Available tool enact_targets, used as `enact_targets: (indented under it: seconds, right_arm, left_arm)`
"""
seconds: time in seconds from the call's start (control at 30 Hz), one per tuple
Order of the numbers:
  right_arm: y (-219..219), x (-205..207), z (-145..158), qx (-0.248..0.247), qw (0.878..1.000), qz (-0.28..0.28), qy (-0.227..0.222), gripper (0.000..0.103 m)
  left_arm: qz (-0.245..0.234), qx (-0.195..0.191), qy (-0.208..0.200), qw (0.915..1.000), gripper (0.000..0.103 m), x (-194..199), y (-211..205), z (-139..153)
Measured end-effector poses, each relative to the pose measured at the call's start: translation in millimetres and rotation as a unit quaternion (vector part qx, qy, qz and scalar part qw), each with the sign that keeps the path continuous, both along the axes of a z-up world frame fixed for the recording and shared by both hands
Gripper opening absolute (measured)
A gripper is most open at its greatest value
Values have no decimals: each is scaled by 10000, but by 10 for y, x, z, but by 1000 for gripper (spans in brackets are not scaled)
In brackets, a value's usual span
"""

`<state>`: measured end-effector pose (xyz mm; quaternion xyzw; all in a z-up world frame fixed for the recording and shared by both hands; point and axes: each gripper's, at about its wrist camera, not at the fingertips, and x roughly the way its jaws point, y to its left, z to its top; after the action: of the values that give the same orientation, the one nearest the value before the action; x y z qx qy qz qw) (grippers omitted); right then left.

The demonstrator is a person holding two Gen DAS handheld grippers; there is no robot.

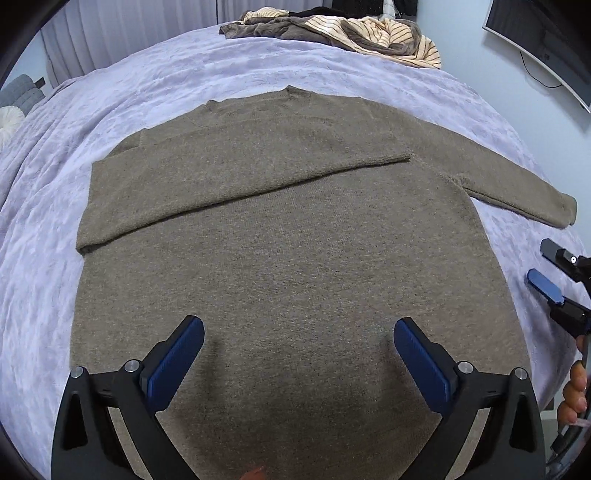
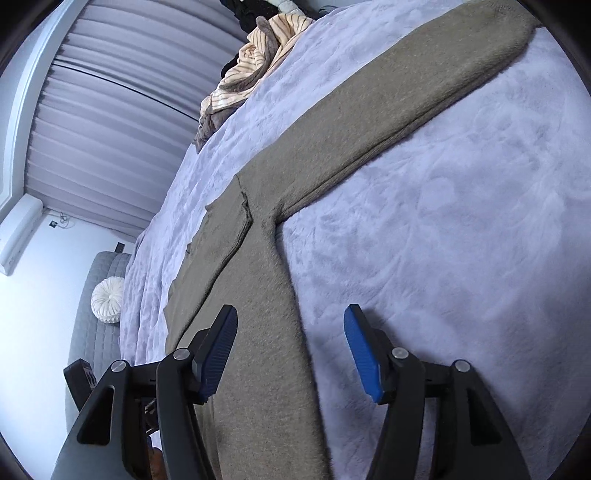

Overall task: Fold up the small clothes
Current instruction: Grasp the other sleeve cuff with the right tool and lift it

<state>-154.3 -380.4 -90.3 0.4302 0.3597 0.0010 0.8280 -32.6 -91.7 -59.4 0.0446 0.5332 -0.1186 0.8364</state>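
Over the lower body of the sweater hang the left tongs, blue pads spread wide apart with nothing between them. The right tongs are gaping too and hold nothing — they sit off the sweater's right side, with its edge running between the fingers and the right pad over bare blanket. From the left wrist camera you can spot them at the far right edge, with a bit of the person's hand below.

The sweater itself is a brownish-grey knit lying flat on a bed covered with a fuzzy lavender blanket. Its left sleeve is folded across the chest, cuff ending near the right armpit — the right sleeve is stretched straight out on the blanket.

Further back, at the far edge of the bed, there's a heap of other clothes, striped cream and brown stuff. Pleated curtains hang behind, and a round white cushion sits beside the bed.
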Motion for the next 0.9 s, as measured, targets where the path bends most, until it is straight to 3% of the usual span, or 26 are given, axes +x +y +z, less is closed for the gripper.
enact_targets:
  seconds: [0.1, 0.23, 0.5, 0.73, 0.8, 0.83, 0.87, 0.9]
  right_arm:
    - [-275, -19, 44, -16, 9994, -327, -99, 64]
    - [-672, -17, 127, -154, 9954, -927, -160, 64]
    - [-1465, 36, 116, 114, 9696, -2442, -64, 64]
    - [-1696, 107, 58, 387, 9587, -2799, -336, 63]
    - [-1685, 141, 49, 574, 9599, -2699, -489, 41]
    - [-1688, 145, 40, 678, 9615, -2604, -560, 17]
    - [-1678, 178, 46, 748, 9632, -2505, -619, 9]
    - [-1642, 193, 66, 744, 9646, -2438, -679, 9]
  left_arm:
    - [43, 139, 212, 9997, 103, 62, -63, -125]
    - [-8, -178, 447, 9988, 103, 104, -144, -192]
    - [-52, -429, 364, 9984, 103, 185, -363, -130]
    - [-29, -507, 280, 9983, 103, 310, -389, -76]
    - [13, -559, 241, 9981, 103, 338, -336, -59]
    - [39, -585, 219, 9980, 103, 355, -305, -50]
    - [67, -611, 198, 9979, 103, 373, -268, -43]
    - [103, -631, 173, 9978, 103, 386, -224, -33]
